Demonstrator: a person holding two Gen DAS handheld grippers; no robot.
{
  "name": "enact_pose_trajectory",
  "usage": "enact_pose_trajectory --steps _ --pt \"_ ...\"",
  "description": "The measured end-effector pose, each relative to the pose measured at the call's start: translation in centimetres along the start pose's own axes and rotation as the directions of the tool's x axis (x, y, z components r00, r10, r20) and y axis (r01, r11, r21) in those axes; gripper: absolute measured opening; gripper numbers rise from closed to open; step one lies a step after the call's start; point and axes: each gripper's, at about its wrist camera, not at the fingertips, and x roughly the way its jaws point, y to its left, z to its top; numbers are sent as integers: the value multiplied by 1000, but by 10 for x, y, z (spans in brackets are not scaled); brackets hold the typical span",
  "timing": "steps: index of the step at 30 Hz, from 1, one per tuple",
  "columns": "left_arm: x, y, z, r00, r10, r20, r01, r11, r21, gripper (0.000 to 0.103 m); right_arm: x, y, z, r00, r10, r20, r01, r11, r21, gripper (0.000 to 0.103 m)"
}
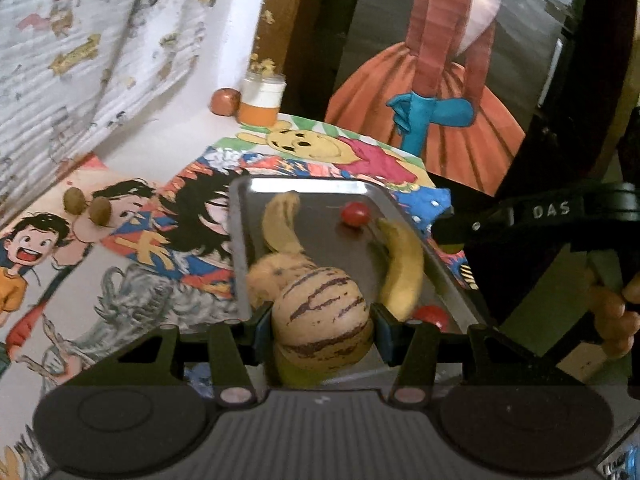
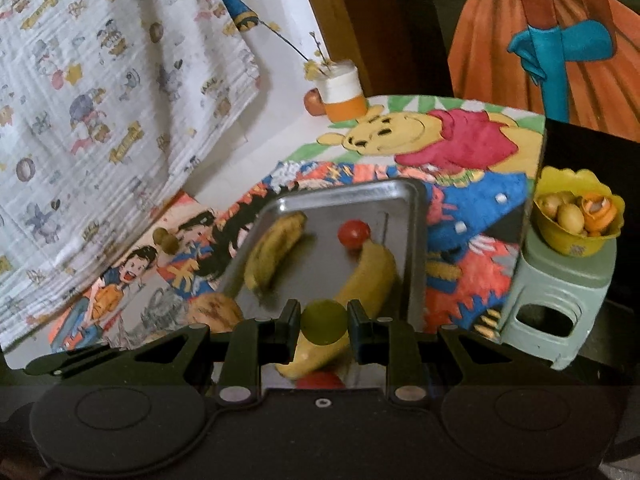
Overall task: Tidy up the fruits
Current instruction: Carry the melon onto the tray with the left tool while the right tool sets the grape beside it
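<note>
Striped melon [image 1: 322, 312] clamped in the left tool [image 1: 322, 322], over the near end of the metal tray [image 1: 308, 184] on the bench [image 2: 460, 216]. Tray holds two bananas [image 2: 276, 252] and a red tomato [image 2: 354, 233]. Right tool [image 2: 325, 322], angled downward over the tray, is clamped on a green round fruit [image 2: 324, 322]. Yellow bowl [image 2: 576, 246] of fruit on a green stool [image 2: 560, 300]

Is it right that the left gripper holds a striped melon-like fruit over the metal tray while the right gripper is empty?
Not quite. The right gripper is not empty: in the right wrist view its fingers are shut on a small green round fruit. The rest holds: the left gripper holds the striped fruit over the metal tray.
</note>
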Motion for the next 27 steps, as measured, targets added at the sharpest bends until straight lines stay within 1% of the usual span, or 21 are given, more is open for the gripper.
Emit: enact_pose_trajectory --steps 4,8,14,19,22,24,27 --pt "1 -9 -9 1000 -26 -14 26 1000 1 55 3 -4 -11 1000 -19 -8 19 1000 -7 27" --pt "6 -17 -16 999 -35 -33 36 999 15 55 7 -6 -22 999 -45 -12 45 999 -30 27" --pt "7 -29 -20 999 -29 -36 32 997 64 55 13 -6 -30 998 -62 -22 60 997 -47 27" --pt "8 -40 -22 999 21 -39 -15 990 137 55 13 -4 -32 997 -72 -12 71 996 -60 27" --pt "11 -49 -21 997 67 -49 -56 977 205 55 15 -4 -31 997 -75 -13 74 995 -60 27" --pt "15 -57 -20 993 100 -58 -82 962 259 55 16 -4 -30 997 -76 -15 75 995 -59 28" --pt "21 -62 -18 991 113 -78 -84 949 303 55 17 -4 -29 997 -81 -19 79 995 -61 28"
